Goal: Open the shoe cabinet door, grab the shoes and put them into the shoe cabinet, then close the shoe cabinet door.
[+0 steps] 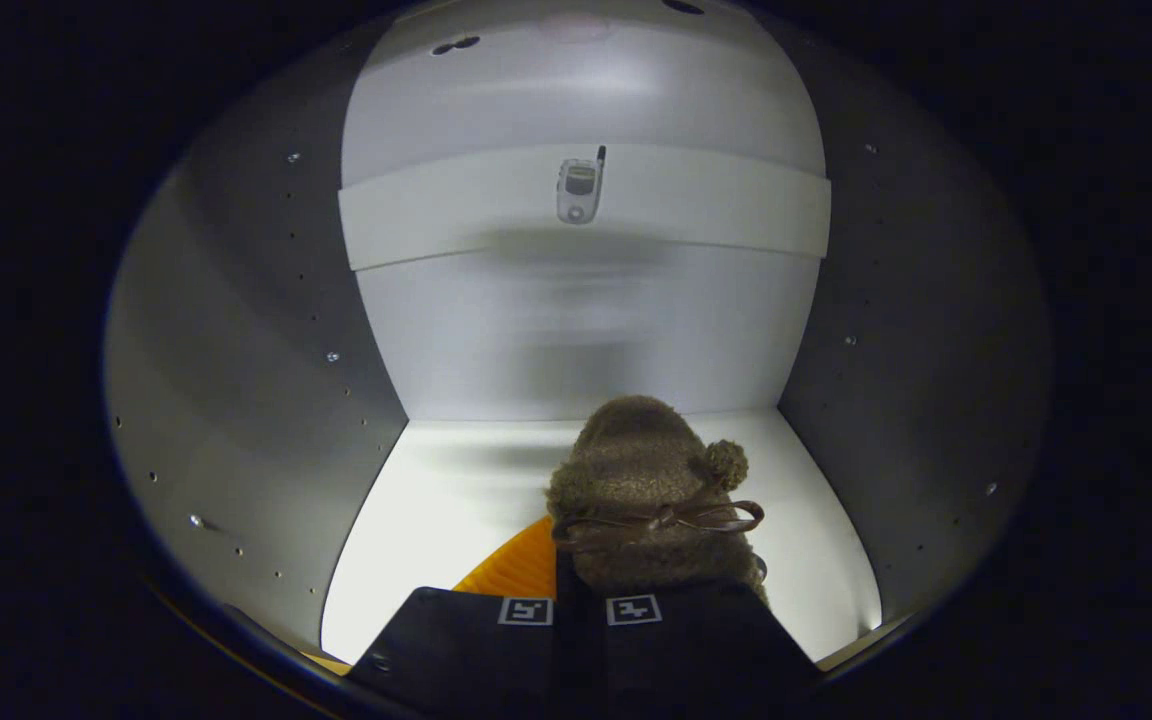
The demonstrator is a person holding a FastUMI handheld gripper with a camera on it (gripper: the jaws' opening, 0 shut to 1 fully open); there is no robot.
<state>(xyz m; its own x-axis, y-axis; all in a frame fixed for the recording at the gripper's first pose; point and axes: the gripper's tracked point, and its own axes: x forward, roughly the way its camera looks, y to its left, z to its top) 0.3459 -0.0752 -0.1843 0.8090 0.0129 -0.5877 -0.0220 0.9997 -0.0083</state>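
Reaching into the open shoe cabinet [236, 380], the gripper [581, 610] has its two fingers drawn close together, with only a narrow slit between them, clamped on the heel end of a fuzzy brown slipper [641, 480]. The slipper points away toward twelve o'clock, its toe near the back wall, a thin ribbon bow [666, 520] across its top and a pompom [724, 463] at two o'clock of the bow. Its orange sole [516, 570] shows at ten o'clock of the fingers, over the white cabinet floor [436, 520]. Higher up, a white shelf [436, 215] spans the cabinet, with a small flip phone [578, 188] on it.
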